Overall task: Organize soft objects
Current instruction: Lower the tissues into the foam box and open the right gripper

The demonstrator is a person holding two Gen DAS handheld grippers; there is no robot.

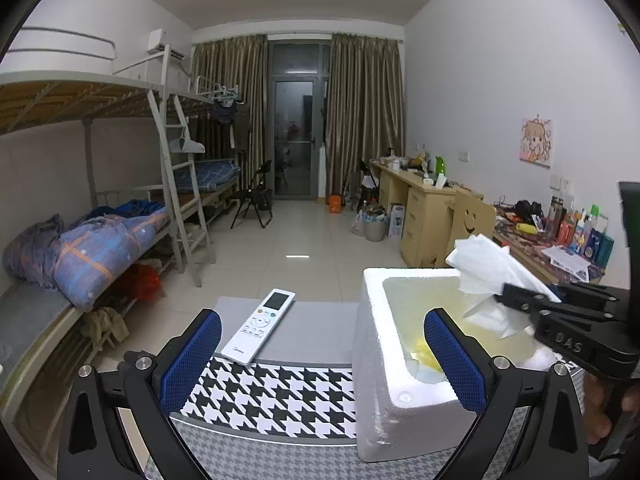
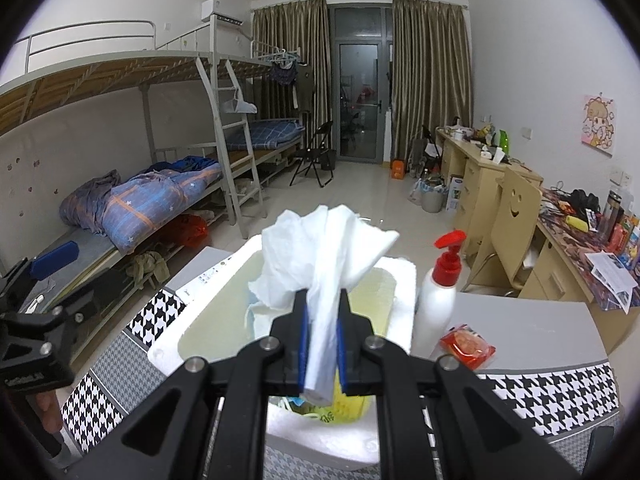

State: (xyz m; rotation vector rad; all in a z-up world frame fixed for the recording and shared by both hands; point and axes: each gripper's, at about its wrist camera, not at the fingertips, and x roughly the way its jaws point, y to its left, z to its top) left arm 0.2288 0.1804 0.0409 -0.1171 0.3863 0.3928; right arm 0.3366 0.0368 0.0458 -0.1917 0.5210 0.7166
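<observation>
A white foam box [image 1: 384,368] stands on the table; it also shows in the right wrist view [image 2: 172,344]. My right gripper [image 2: 322,312] is shut on a crumpled white tissue [image 2: 324,248] and holds it above the open box. From the left wrist view the same right gripper [image 1: 508,296] reaches in from the right with the tissue [image 1: 484,264] sticking up. My left gripper [image 1: 322,344] is open and empty, its blue pads either side of the box's near left corner. A yellow packet [image 2: 344,404] lies inside the box.
A white remote control [image 1: 260,326] lies on the grey and houndstooth table [image 1: 280,396] left of the box. A white pump bottle with a red top [image 2: 440,296] and a red packet [image 2: 466,344] stand right of the box. Bunk beds left, desks right.
</observation>
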